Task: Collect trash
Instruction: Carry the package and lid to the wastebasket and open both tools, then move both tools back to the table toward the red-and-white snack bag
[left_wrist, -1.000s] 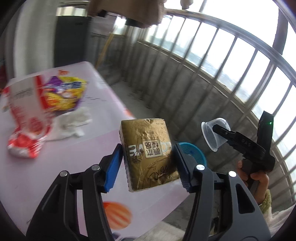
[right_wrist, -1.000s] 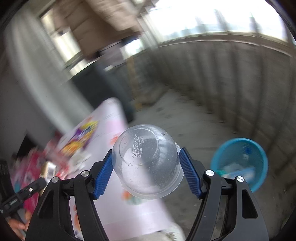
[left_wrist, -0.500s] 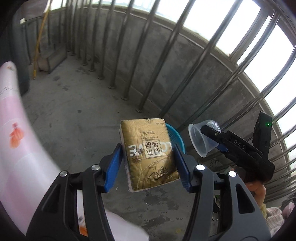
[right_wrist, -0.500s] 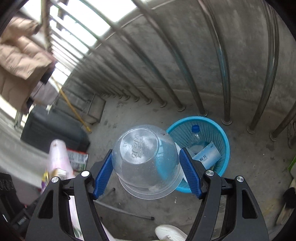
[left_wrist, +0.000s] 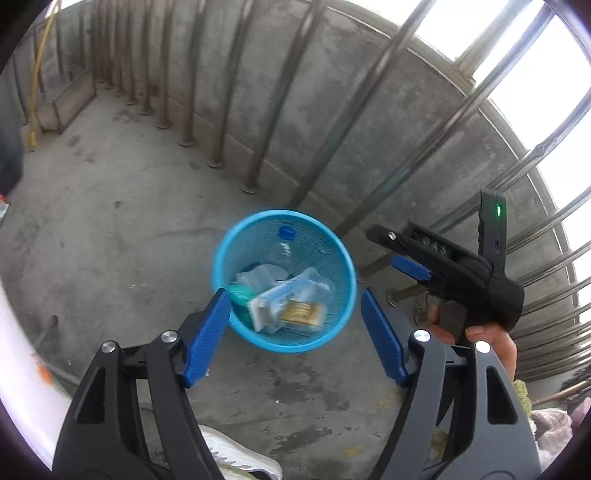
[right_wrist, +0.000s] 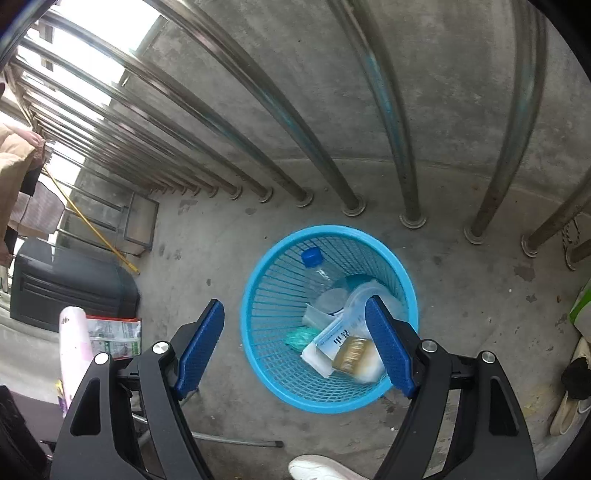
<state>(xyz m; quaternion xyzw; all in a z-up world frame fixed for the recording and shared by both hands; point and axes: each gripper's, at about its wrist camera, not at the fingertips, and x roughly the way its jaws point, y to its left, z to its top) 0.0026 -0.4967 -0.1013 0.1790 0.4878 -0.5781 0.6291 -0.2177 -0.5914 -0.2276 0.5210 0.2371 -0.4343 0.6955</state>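
Note:
A blue mesh trash basket (left_wrist: 343, 317) stands on the concrete floor by the railing; it also shows in the right wrist view (right_wrist: 258, 354). Inside lie the gold packet (left_wrist: 303, 313) (right_wrist: 351, 355), the clear plastic cup (left_wrist: 314, 286) (right_wrist: 360, 299), a bottle with a blue cap (right_wrist: 312, 258) and a white carton (right_wrist: 334, 341). My left gripper (left_wrist: 293, 332) is open and empty above the basket. My right gripper (right_wrist: 295, 345) is open and empty above it too, and it shows at the right in the left wrist view (left_wrist: 399, 251).
Steel railing bars (right_wrist: 406, 155) and a low concrete wall stand just behind the basket. The pink table edge (right_wrist: 74, 354) is at the left, with a dark bin (right_wrist: 66, 288) beyond. Shoes (right_wrist: 569, 402) lie at the right. My white shoe (right_wrist: 325, 469) is below.
Both grippers swung from the table to over the basket and opened. The gold packet and the clear cup dropped into the basket.

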